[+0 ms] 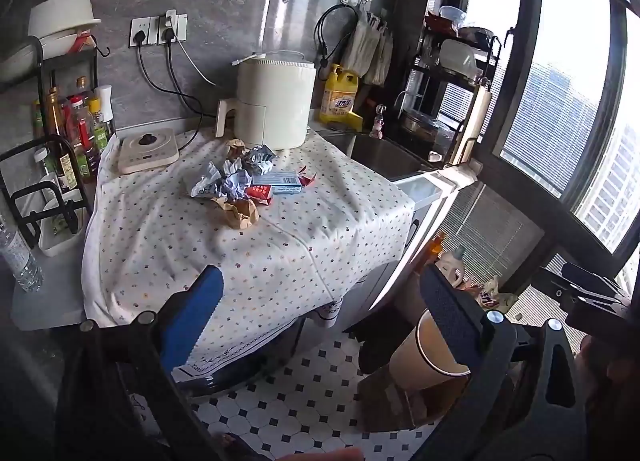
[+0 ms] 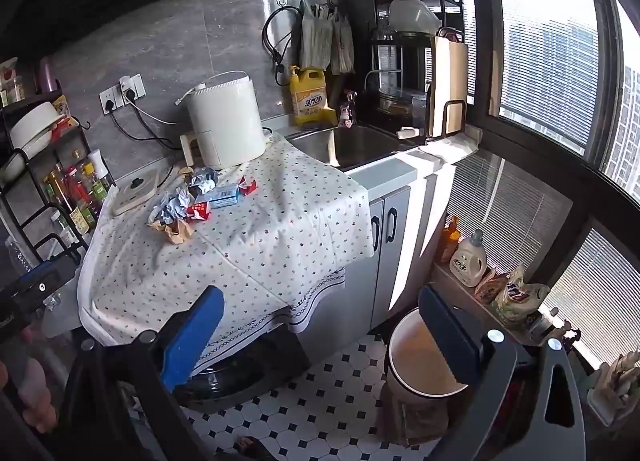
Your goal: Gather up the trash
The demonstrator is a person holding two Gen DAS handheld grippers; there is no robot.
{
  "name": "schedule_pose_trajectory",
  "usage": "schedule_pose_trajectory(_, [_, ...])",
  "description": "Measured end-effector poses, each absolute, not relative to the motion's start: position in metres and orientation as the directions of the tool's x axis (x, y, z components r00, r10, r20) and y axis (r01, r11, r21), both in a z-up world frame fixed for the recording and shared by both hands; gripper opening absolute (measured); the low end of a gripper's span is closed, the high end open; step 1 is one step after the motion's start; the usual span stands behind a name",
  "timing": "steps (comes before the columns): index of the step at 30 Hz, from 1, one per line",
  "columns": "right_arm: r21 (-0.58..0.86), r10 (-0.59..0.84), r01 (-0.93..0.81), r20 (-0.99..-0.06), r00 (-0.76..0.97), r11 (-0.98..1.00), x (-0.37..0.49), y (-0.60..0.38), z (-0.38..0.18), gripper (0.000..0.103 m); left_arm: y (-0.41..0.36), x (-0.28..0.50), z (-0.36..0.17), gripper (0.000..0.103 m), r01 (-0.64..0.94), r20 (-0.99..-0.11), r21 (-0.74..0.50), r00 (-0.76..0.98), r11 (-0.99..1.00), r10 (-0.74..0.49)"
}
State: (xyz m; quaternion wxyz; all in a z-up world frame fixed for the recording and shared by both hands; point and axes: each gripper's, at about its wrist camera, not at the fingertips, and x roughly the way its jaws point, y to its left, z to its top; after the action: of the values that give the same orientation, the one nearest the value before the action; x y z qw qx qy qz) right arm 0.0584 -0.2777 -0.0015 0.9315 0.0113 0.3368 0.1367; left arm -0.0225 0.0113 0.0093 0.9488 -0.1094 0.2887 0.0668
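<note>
Nearest the cameras, both tongs are standing wide apart and holding nothing. The left gripper (image 1: 320, 313) is hanging over the near edge of the counter, its blue finger (image 1: 192, 321) in front of the cloth and its dark finger over the floor. The right gripper (image 2: 324, 329) is hovering likewise, angled downward, with empty air between its pads.

Just beyond them, on the tiled floor (image 2: 320, 405) beside the cabinet, an open waste bin (image 2: 404, 365) is waiting; as far as the right wrist view shows, it appears to be holding no trash, though part of it is hidden behind a finger.

Further on, the dotted tablecloth (image 1: 248, 253) is covering the counter, and the trash pile (image 1: 244, 185) is lying near its middle, well apart from both grippers: crumpled brown paper (image 1: 238, 213), crumpled white paper (image 1: 224, 183), a red wrapper (image 1: 260, 194), a flat small box (image 1: 280, 183) and crushed foil (image 1: 260, 155).

Behind the pile an air fryer (image 1: 274, 101) is standing by the wall.

By my reading the collecting is only beginning: every piece seems to be still on the cloth, and all of it remains to be carried to the bin.
</note>
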Motion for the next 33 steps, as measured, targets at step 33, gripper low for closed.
schedule_pose_trajectory(33, [0.140, 0.297, -0.270, -0.619, 0.727, 0.953, 0.049, -0.287, 0.004, 0.096, 0.004, -0.036, 0.014, 0.097, -0.207, -0.555, -0.149, 0.827, 0.967, 0.092])
